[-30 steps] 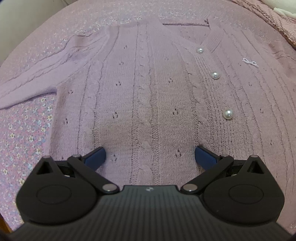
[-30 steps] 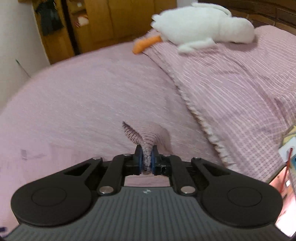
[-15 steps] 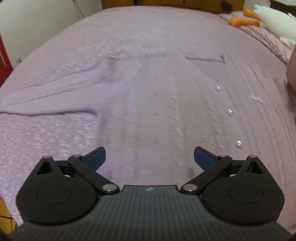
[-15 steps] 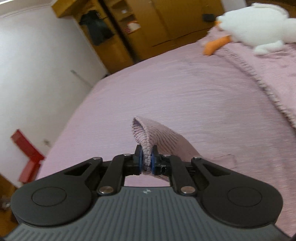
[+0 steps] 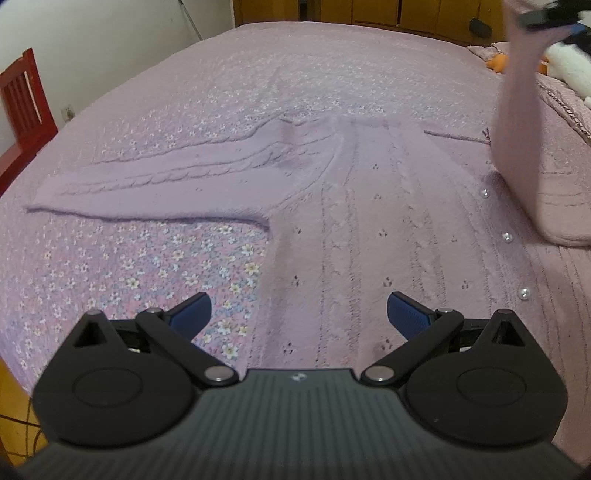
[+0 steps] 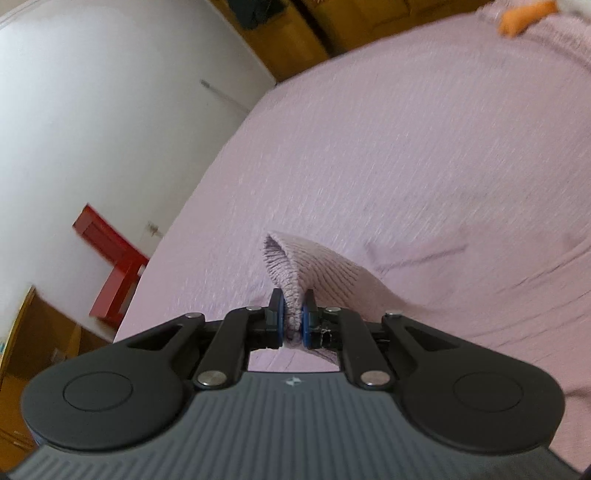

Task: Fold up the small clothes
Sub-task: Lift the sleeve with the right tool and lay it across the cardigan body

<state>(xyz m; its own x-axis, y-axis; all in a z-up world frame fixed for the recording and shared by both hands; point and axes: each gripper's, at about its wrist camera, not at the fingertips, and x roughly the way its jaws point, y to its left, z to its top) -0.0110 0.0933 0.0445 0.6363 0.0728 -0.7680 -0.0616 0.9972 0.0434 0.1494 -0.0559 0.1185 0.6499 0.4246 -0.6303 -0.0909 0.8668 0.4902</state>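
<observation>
Cardigan (image 5: 362, 229) lay spread flat on bed (image 5: 280, 74), front up, row of pearl buttons (image 5: 506, 237) running down near right edge of left wrist view. One sleeve (image 5: 177, 184) stretched flat out to the left across floral sheet (image 5: 140, 266). Other sleeve (image 6: 314, 262) lifted clear of the bed, cuff end pinched, seen in left wrist view as a pale band rising from beside the buttons to the top right corner.

Left gripper (image 5: 297, 314) hung over the cardigan's lower part, jaws wide apart, nothing between them, blue pads (image 5: 406, 314) clear of the knit.

Right gripper (image 6: 293, 321) had jaws together, clamped on the ribbed cuff, which stuck up in a folded loop beyond the pads. Bed behind it blurred.

Red chair (image 5: 22, 99) stood beside the bed by a white wall (image 6: 92, 110). Wooden wardrobe (image 5: 406, 14) ran along the far side. White plush toy (image 5: 569, 70) with orange part lay at far right on a blanket (image 5: 569, 110).
</observation>
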